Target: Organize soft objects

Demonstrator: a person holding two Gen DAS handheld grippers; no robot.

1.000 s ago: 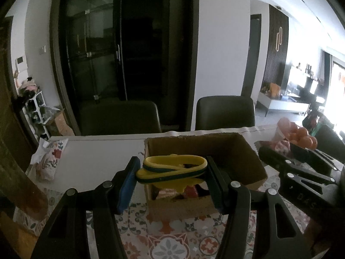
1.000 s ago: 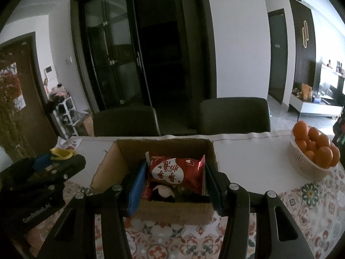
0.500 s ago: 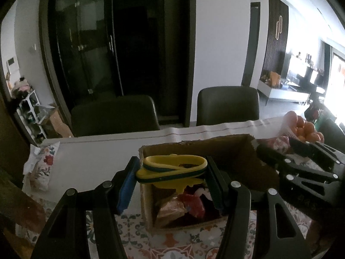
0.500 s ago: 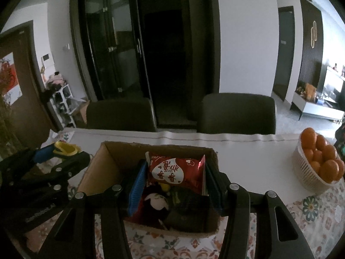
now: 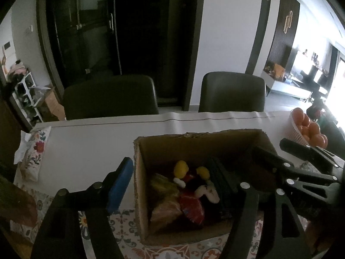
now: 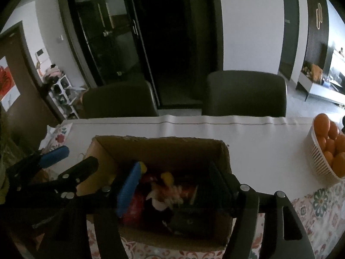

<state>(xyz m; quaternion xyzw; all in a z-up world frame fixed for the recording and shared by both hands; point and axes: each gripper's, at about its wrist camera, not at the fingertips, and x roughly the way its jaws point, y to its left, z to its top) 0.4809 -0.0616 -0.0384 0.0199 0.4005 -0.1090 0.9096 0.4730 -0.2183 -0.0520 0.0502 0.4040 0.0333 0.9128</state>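
A brown cardboard box sits on the table and holds a jumble of soft things: a plush toy with yellow ears, a red snack bag and a tan packet. My left gripper is open and empty above the box's left wall. My right gripper is open and empty over the box, with the plush toy and the red bag blurred between its jaws. Each gripper shows in the other's view.
A white basket of oranges stands at the table's right edge, also in the left wrist view. A floral tissue pack lies at the left. Two dark chairs stand behind the table. A patterned cloth covers the near side.
Both grippers opened over the box. The yellow looped item has left my left gripper and the red bag has left my right gripper. Both views moved closer over the box.
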